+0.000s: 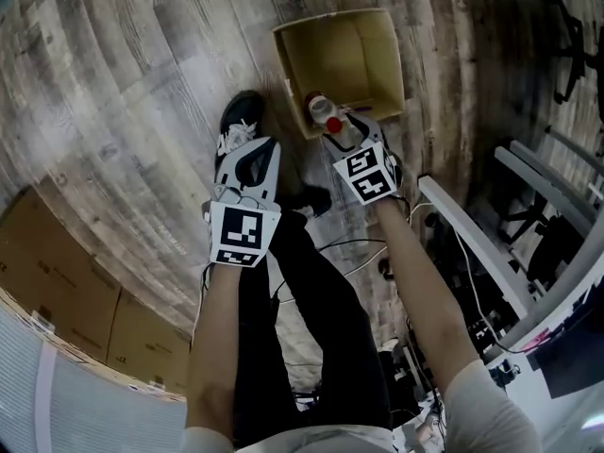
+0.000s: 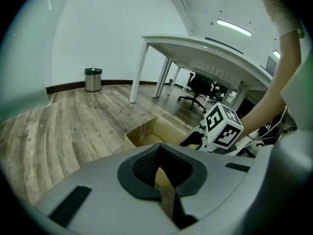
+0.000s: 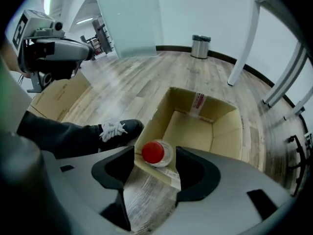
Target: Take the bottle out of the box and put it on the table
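Right gripper: jaws spread wide, pointing steeply down over the near corner of the box; the pads touch nothing.
Between its jaws: the red cap of the bottle sits in the gap, with clear space on either side.
Bottle: clear with a red cap, inside the box and tucked into the corner nearest the person, cap turned up towards the gripper.
Box: open cardboard, standing on the wooden floor; apart from the bottle, its visible inside is bare.
Left gripper: jaws drawn together to a narrow slit with nothing between them; it hangs left of the box and well apart from the bottle.
In the way: the box's near wall and its corner edge lie right under the right jaws, close against the bottle.
Shoe: black with white laces, just beside the box's left wall and near the right gripper's left jaw.
Table: white, beyond the box in the left gripper view, with an office chair behind it.
Bin: metal, against the far wall, well apart from the box.
Cables: dark, on the floor by the person's legs.
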